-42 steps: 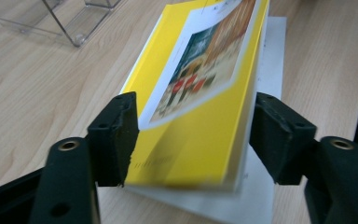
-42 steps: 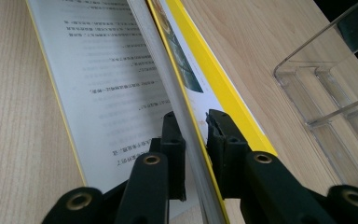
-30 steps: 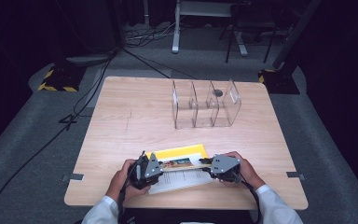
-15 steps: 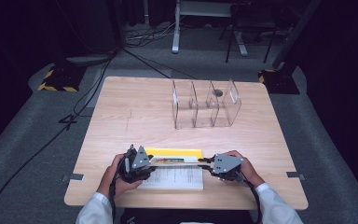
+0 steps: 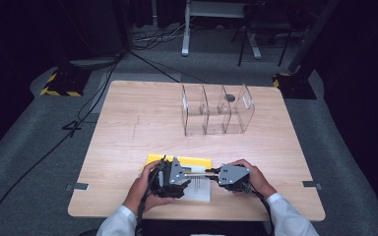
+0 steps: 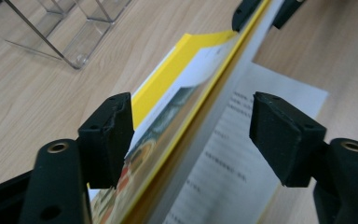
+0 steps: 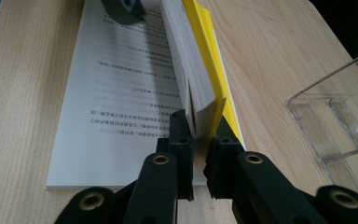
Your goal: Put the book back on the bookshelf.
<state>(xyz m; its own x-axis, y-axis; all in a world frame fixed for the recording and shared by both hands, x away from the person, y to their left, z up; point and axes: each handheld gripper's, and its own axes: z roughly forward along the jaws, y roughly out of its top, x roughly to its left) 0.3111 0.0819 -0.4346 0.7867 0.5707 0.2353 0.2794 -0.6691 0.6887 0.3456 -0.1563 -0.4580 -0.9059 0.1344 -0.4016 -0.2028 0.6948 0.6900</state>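
The yellow booklet (image 7: pixel 205 70) is clamped by the right gripper (image 7: pixel 200 140), the left gripper (image 6: pixel 191 135) fingers have just been opening around it, and a clear organizer (image 5: pixel 219 110) is seen well apart on the counter (image 5: pixel 142 118).

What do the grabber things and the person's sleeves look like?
Each hand-held gripper, left and right, is black with a grey three-cornered plate on top. The jaws are chunky black blocks with brass-coloured rivets. A black cable trails from the left one. The sleeves are white.

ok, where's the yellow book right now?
High view: the yellow book stands on edge at the table's near middle, over a printed sheet, between both claws; the right claw clamps its end.
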